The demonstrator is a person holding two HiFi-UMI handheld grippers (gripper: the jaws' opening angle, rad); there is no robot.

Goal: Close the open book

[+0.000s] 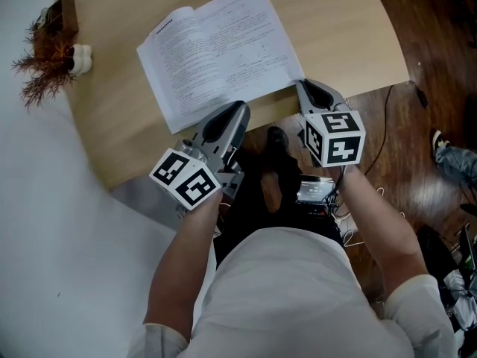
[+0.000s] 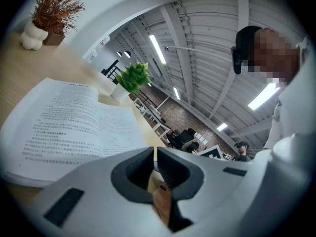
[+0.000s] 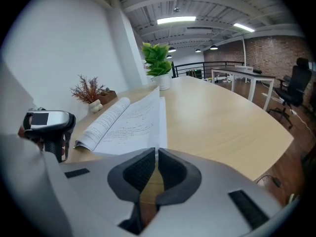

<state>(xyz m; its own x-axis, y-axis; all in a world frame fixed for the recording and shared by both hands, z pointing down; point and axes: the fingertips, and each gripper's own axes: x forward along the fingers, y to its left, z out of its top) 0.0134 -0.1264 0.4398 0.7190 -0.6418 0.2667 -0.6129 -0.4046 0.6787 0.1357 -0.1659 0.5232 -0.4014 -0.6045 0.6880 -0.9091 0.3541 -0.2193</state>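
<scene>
**Both grippers at the book's near edge, pages wide open**

Far left on the pale wooden tabletop (image 1: pixel 343 28): a dried rust-brown sprig arrangement (image 1: pixel 45 51) w/ a knobbly white vase (image 1: pixel 80 60) beside it, well apart from the action.

Next over is the open white paperback book (image 1: pixel 216 51), flat on the table, text up, close to the table's front edge. Its spine runs away from the person, slanting a little left, so the halves fall left & right. The left half looks like the thicker stack, the right half thin.

Now the left gripper (image 1: pixel 237 112): jaws clenched together, nothing b/w them. The tips sit right at the book's near edge, about where the gutter ends.

The right gripper (image 1: pixel 304 88) has its jaws pressed together too, empty. Its nose is just beside the near right corner of the right-hand page, and in the right gripper view that corner lies straight ahead of the tips.

My read: the right gripper is nearer a free edge. The move is prob. to slip under that corner & swing the thin half leftward over the spine.

Nothing seems to stand in that arc. A leafy green plant in a white pot (image 3: pixel 158 65) sits at the table's far end, well beyond the book. A black cable (image 1: pixel 387 125) trails on the dark floor, off to the right.
</scene>
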